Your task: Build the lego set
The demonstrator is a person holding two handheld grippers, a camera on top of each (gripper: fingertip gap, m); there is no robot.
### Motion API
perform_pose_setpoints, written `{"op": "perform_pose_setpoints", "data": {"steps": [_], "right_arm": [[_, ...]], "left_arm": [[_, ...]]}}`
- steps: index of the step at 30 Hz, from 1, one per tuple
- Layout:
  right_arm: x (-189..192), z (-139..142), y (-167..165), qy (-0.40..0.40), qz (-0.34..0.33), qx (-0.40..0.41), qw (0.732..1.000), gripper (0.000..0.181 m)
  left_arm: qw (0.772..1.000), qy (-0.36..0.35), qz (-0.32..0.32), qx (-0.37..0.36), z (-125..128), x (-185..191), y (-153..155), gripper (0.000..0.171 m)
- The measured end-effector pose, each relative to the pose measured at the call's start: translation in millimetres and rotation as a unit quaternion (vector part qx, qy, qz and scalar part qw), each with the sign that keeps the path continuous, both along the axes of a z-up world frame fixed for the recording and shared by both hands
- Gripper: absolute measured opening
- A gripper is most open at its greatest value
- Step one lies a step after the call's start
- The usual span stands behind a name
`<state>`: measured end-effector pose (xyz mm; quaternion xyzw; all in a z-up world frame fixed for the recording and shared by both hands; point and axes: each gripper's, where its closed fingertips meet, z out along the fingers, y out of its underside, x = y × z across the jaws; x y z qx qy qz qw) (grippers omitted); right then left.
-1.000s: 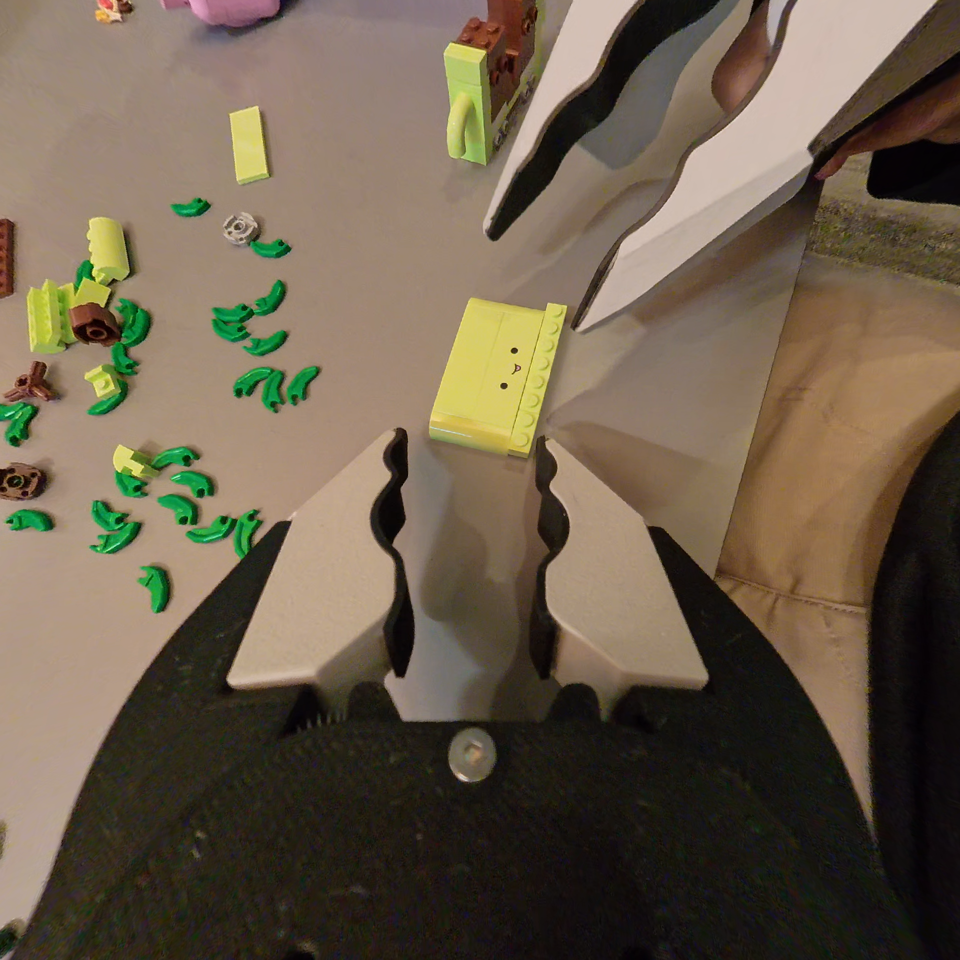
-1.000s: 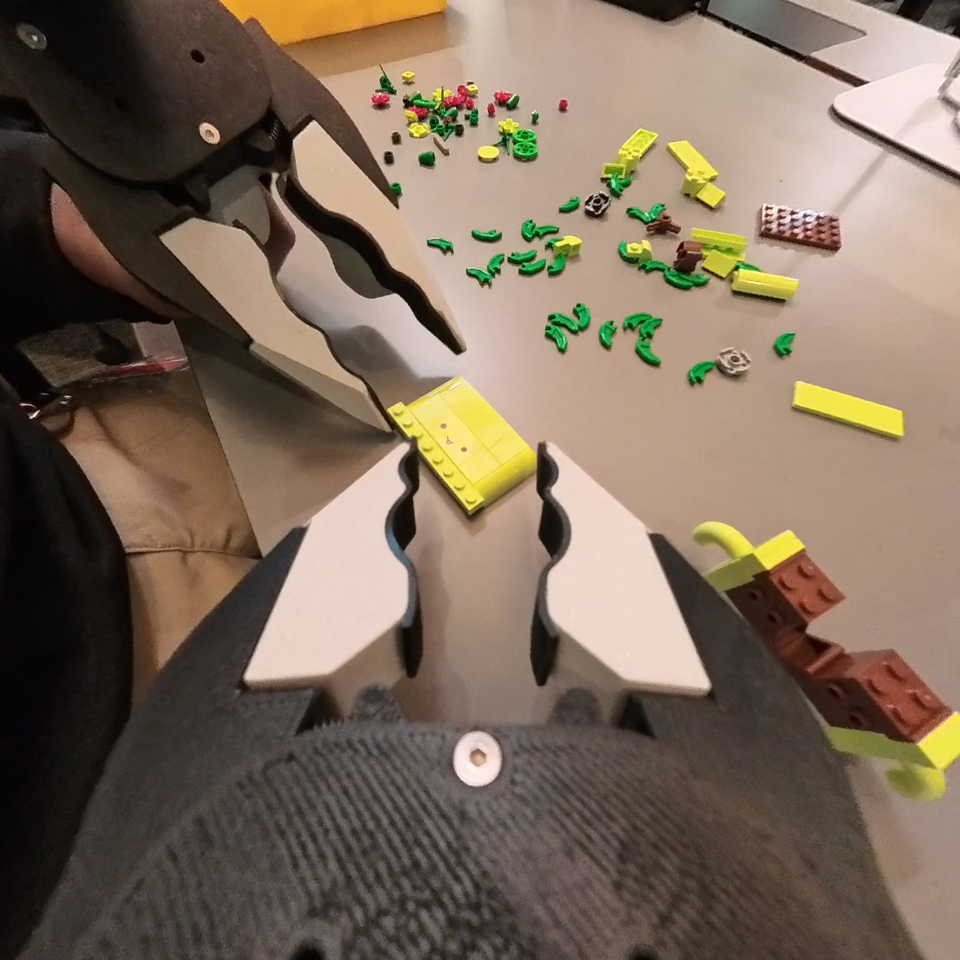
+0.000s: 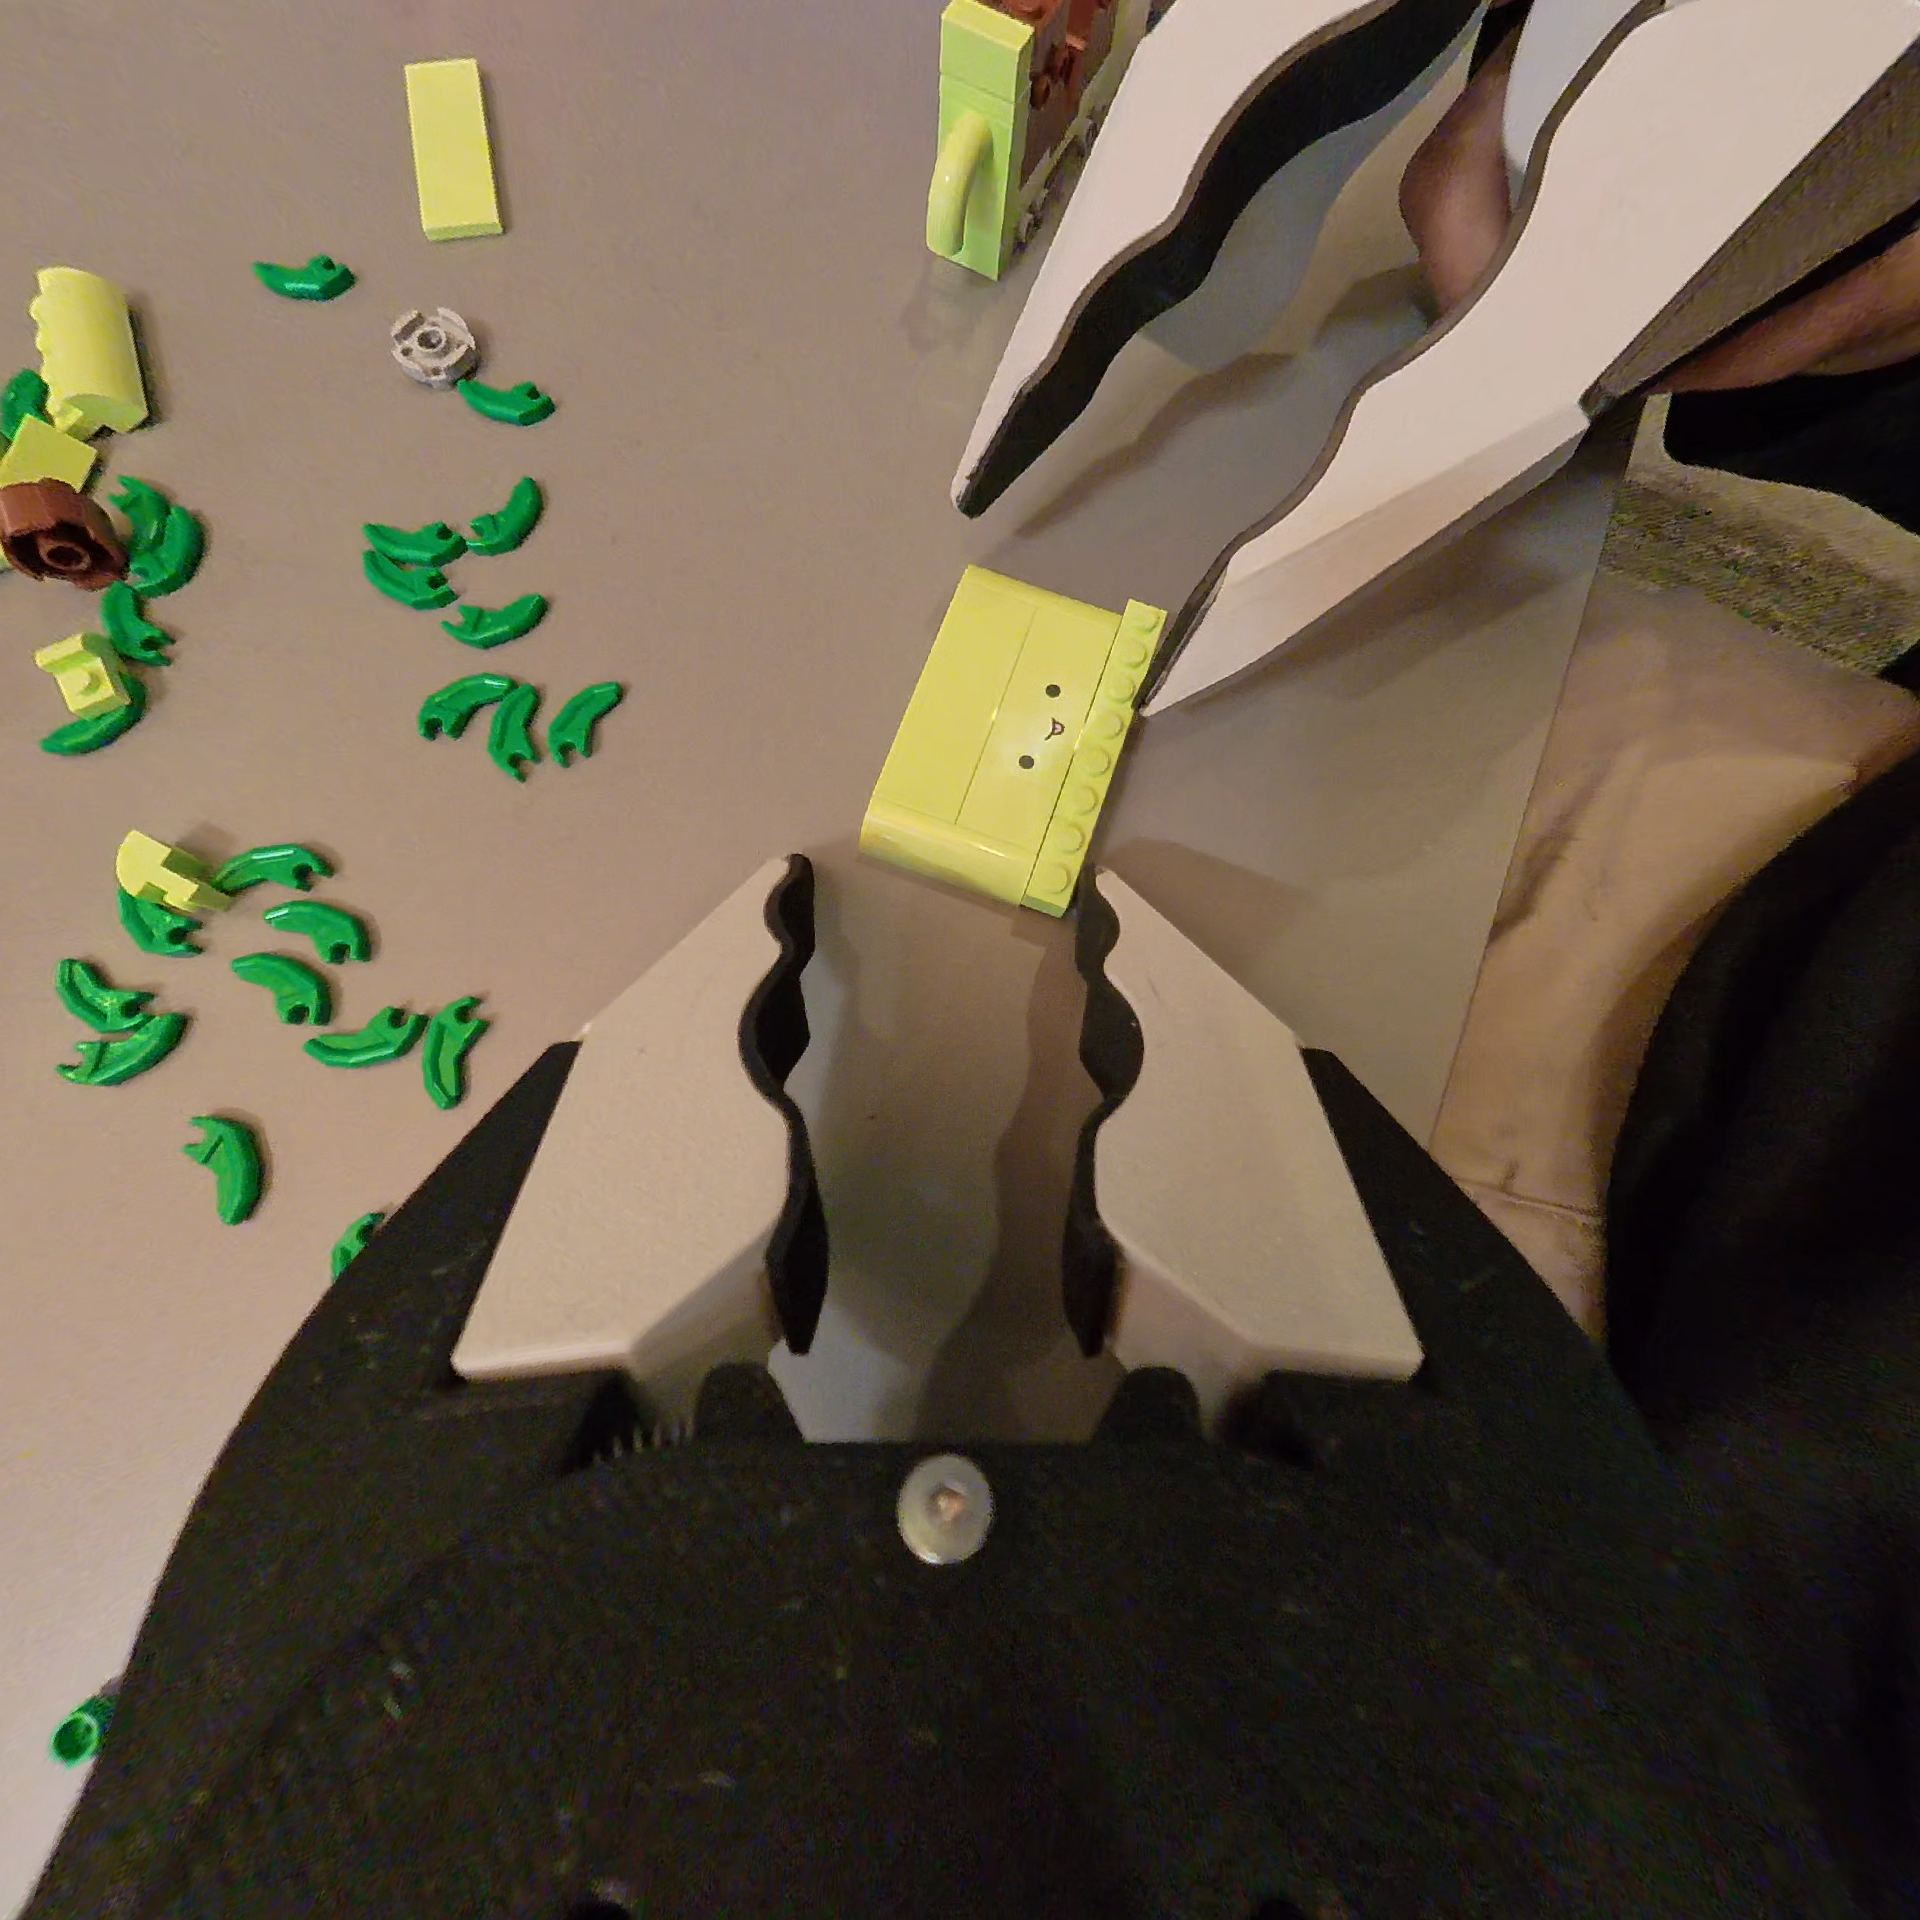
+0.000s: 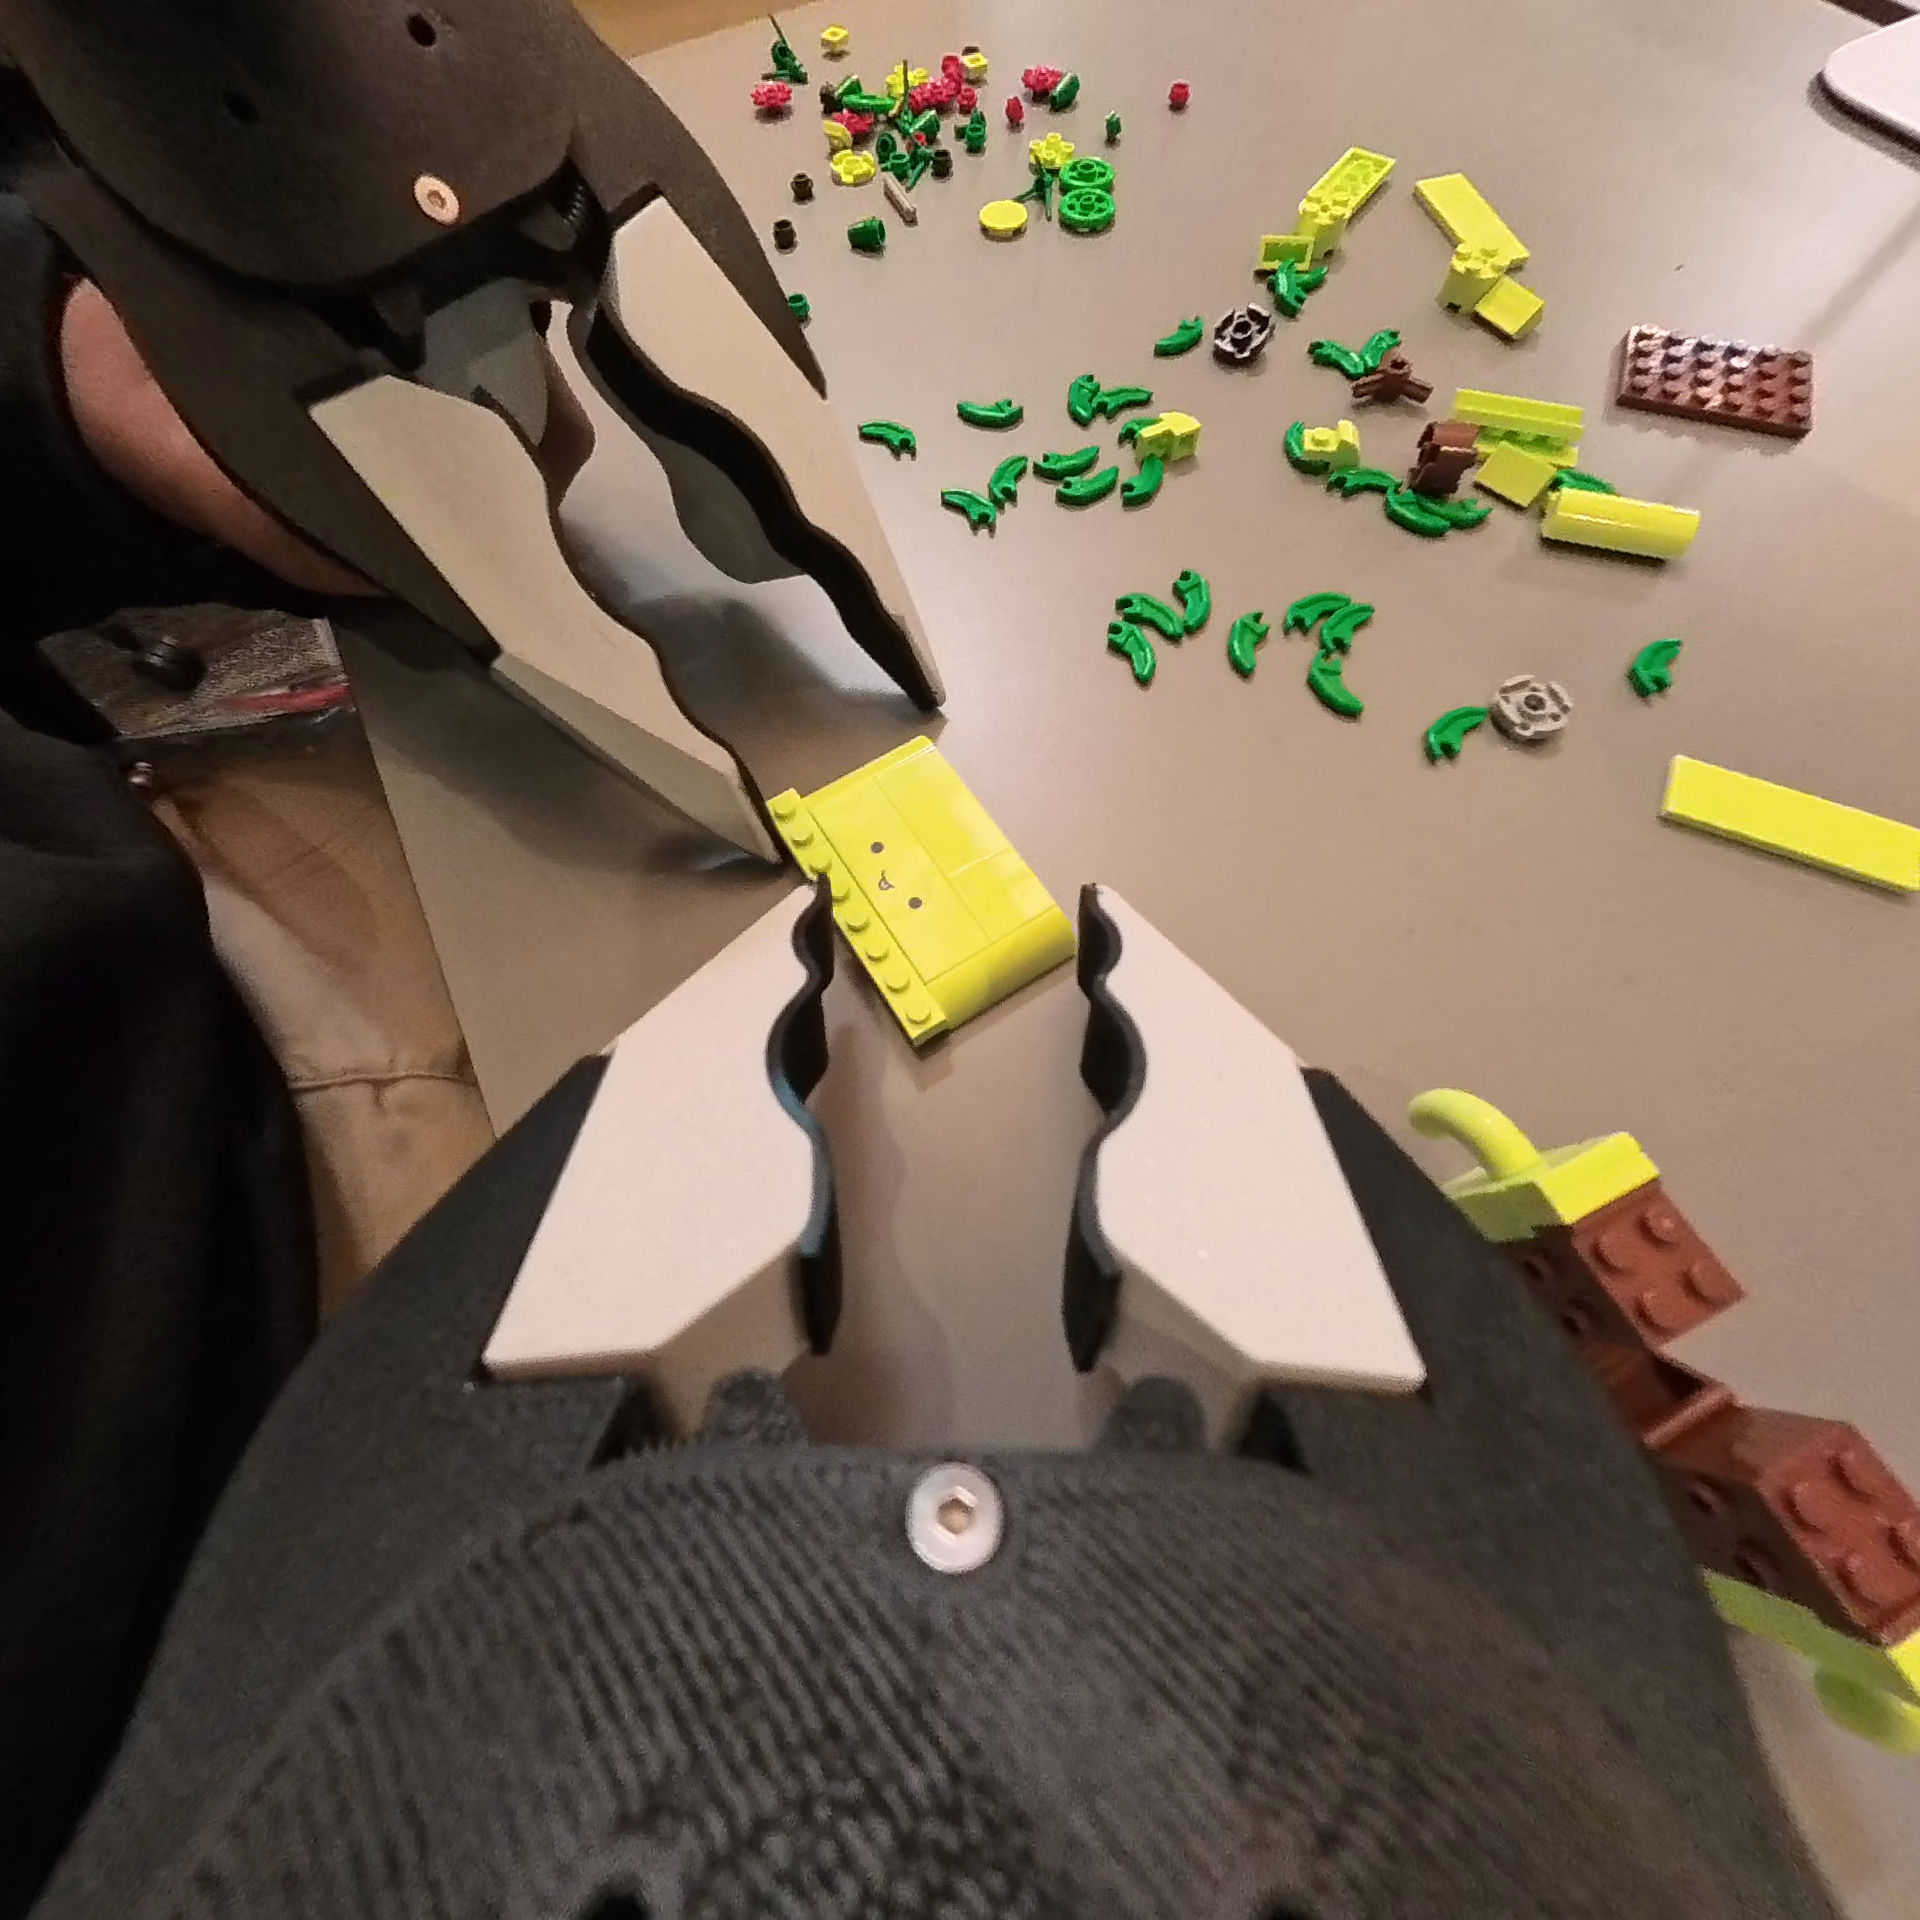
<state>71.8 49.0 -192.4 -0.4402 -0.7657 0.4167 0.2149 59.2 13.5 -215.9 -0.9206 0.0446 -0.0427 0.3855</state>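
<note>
Converging on the lime face panel (image 3: 992,743) lying flat on the grey table (image 3: 675,312), both tongs stand apart and empty: left gripper (image 3: 940,883) has it just past its tips, right gripper (image 4: 951,909) has its studded edge by the left fingertip. Step looks like picking up this sub-assembly; next move likely needs one tong straddling the panel's edges and closing, then carrying it toward the brown-and-lime build (image 4: 1621,1278) right of the right gripper.

Warm, dim light from above casts soft shadows on the tabletop (image 3: 675,312), with wide-angle bending at edges and blur on the nearest claw (image 4: 951,904) housing.
</note>
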Motion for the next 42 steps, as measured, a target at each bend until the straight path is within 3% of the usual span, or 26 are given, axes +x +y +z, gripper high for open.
{"op": "perform_pose_setpoints", "data": {"steps": [12,25,35,42], "right_arm": [[-6.0,-5.6,-0.8,-0.012,0.009,0.014,1.000,0.043],[-9.8,8.6,1.8,0.033,0.008,0.003,0.999,0.045],[-10.0,34.9,15.1,0.085,-0.021,-0.072,0.994,0.044],[-6.9,24.1,2.7,0.069,0.012,-0.032,0.997,0.048]], "left_arm": [[1.000,-0.019,0.002,0.002,1.2,-0.7,0.4,0.048],[1.000,0.001,0.000,0.000,0.2,-1.8,1.8,0.048],[1.000,-0.009,-0.004,0.002,1.2,-0.5,1.7,0.049],[1.000,0.021,-0.006,0.004,0.7,-0.1,1.8,0.050]]}}
